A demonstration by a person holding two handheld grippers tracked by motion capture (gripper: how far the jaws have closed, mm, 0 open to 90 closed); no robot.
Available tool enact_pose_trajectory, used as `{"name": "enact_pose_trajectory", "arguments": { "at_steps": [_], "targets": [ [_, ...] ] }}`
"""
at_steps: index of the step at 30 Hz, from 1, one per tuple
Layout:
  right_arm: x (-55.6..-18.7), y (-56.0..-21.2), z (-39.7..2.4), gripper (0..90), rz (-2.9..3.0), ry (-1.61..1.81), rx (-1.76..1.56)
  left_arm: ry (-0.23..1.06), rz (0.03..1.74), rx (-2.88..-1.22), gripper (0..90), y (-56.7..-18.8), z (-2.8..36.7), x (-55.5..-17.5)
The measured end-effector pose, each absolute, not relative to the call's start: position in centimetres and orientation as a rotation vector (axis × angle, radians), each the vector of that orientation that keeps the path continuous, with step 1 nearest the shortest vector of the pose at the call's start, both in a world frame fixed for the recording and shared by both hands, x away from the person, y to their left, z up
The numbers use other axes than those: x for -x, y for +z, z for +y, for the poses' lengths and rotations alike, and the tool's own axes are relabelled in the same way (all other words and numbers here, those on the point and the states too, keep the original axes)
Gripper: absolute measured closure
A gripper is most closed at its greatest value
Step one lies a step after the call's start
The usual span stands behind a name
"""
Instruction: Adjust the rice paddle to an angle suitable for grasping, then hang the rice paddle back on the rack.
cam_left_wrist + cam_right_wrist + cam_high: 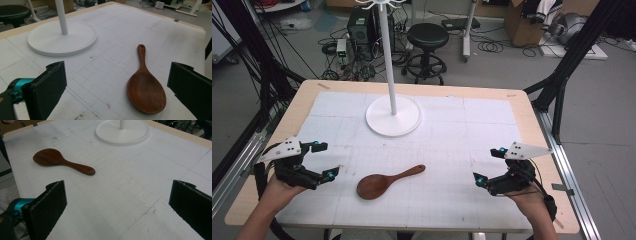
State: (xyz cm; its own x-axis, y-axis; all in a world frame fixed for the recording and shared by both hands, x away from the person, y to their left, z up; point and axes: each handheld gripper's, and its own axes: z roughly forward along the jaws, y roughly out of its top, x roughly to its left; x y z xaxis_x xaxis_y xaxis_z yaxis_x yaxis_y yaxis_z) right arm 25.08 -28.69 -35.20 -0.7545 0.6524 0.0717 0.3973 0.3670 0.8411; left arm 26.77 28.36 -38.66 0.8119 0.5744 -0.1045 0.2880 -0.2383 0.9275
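Note:
A dark wooden rice spoon (387,181) lies flat on the white gridded mat (447,130), bowl toward the front left, handle pointing back right. My left gripper (324,160) rests at the table's left, open, with nothing between its jaws; the spoon (145,85) lies just ahead of it. My right gripper (488,165) sits at the table's right, open and empty, well apart from the spoon (60,160). A white stand with a round base (393,115) and a tall pole rises at the back middle of the mat.
The stand's base (62,37) (122,132) takes up the back centre of the mat. Beyond the table stand a black stool (427,37), computer gear and cables on the floor. Black frame legs flank both sides.

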Motion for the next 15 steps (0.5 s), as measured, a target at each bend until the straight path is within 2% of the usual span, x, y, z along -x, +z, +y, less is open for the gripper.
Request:
{"name": "enact_pose_trajectory", "arguments": {
  "at_steps": [15],
  "targets": [
    [-25.31, -35.16, -28.7, 0.5, 2.359, 1.345, -0.927, 0.32, 0.667, -1.853, 2.9, -38.6, 28.58, -26.61]
  ]
}}
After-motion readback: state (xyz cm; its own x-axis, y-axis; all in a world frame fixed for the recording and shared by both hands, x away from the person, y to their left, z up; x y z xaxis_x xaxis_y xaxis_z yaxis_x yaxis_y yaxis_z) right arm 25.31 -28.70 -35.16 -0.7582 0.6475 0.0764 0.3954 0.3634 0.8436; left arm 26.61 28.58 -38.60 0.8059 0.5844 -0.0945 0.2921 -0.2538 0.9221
